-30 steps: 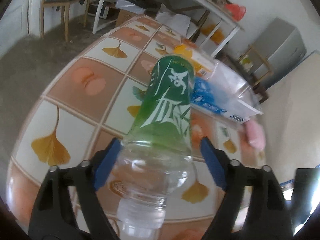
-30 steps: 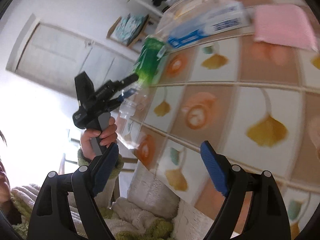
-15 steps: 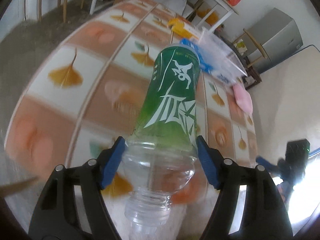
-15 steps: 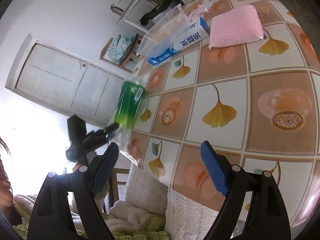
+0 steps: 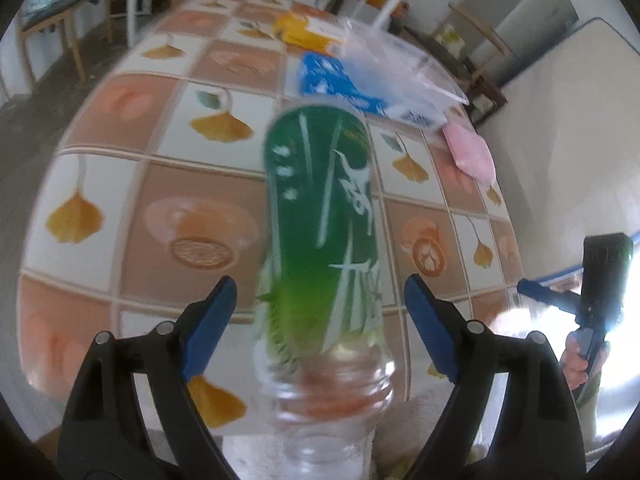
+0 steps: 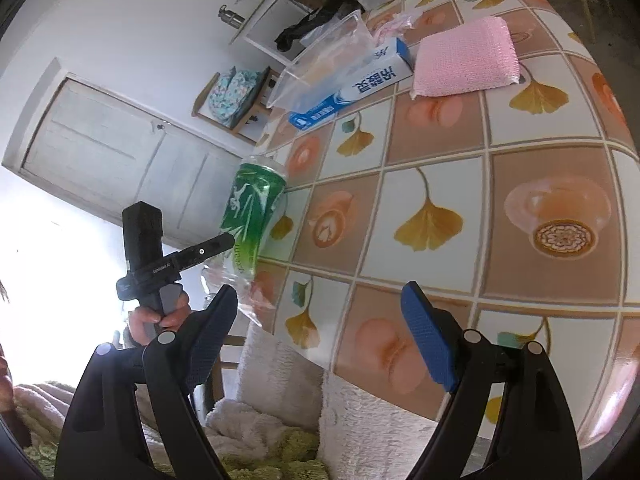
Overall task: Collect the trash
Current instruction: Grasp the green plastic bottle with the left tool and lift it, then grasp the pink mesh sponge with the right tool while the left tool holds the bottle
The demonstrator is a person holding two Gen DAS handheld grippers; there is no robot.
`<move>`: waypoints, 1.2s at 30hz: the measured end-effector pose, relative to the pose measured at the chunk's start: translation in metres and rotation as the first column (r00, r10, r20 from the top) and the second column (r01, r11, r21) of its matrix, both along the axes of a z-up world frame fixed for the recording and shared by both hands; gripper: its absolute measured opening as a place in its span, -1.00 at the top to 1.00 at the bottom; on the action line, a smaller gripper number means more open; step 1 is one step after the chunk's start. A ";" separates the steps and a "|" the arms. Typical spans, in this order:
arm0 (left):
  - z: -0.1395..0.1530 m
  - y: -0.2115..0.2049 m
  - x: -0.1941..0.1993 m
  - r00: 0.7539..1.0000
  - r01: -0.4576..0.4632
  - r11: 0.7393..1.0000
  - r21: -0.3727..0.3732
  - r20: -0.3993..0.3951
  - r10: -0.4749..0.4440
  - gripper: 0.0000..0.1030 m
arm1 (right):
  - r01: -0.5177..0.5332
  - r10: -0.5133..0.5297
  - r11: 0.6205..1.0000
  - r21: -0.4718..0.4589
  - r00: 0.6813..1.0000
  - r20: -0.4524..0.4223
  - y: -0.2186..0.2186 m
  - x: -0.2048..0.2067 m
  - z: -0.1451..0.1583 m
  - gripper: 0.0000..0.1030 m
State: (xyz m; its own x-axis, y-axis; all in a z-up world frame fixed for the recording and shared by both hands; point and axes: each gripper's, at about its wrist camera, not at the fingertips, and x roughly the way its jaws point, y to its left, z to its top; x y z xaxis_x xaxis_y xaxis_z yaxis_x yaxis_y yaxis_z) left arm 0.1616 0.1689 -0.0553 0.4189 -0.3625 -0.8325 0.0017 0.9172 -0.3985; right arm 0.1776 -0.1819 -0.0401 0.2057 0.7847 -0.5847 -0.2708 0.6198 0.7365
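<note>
A clear plastic bottle with a green label (image 5: pixel 320 216) points neck-first at the left wrist camera and is blurred. It sits between the jaws of my left gripper (image 5: pixel 320 324), which are opening, and a gap shows on each side between the blue pads and the bottle. In the right wrist view the bottle (image 6: pixel 250 216) hangs tilted at the table's near-left edge, beside a black finger of the left gripper. My right gripper (image 6: pixel 320 336) stands open and empty over the table's near edge, well to the right of the bottle.
On the tiled tablecloth (image 6: pixel 440 208) lie a blue-and-white box (image 6: pixel 360 88), a clear plastic bag (image 6: pixel 320 60) on top of it, a pink cloth (image 6: pixel 466 60) and a yellow packet (image 5: pixel 304 32). Fluffy white fabric (image 6: pixel 280 372) hangs below the near edge.
The left jaws, which clamped the bottle's shoulder, have spread and no longer touch it. The bottle has turned and slipped forward. The left hand has swung over the near table edge.
</note>
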 end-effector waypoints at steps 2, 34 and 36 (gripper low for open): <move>-0.003 -0.004 0.002 1.000 0.015 1.000 0.000 -0.012 -0.015 -0.40 | 0.010 -0.009 1.000 -0.025 1.000 0.011 -0.002 0.003 0.003 -0.58; -0.013 0.030 -0.032 0.986 -0.158 0.982 -0.107 0.030 0.162 -0.17 | 0.268 -0.305 0.800 -0.537 0.952 0.022 -0.033 0.167 -0.018 0.33; -0.013 0.031 -0.033 0.987 -0.156 0.981 -0.114 0.028 0.161 -0.17 | 0.238 -0.281 0.821 -0.519 0.960 -0.004 -0.033 0.144 -0.015 0.32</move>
State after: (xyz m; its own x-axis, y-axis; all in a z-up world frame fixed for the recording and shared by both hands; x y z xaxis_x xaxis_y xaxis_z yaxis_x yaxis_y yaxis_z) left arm 0.1289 0.1996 -0.0679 0.5084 -0.3785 -0.7735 -0.1233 0.8570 -0.5004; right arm 0.3218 -0.2153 -0.0549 0.2974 0.2960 -0.9077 -0.0027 0.9510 0.3092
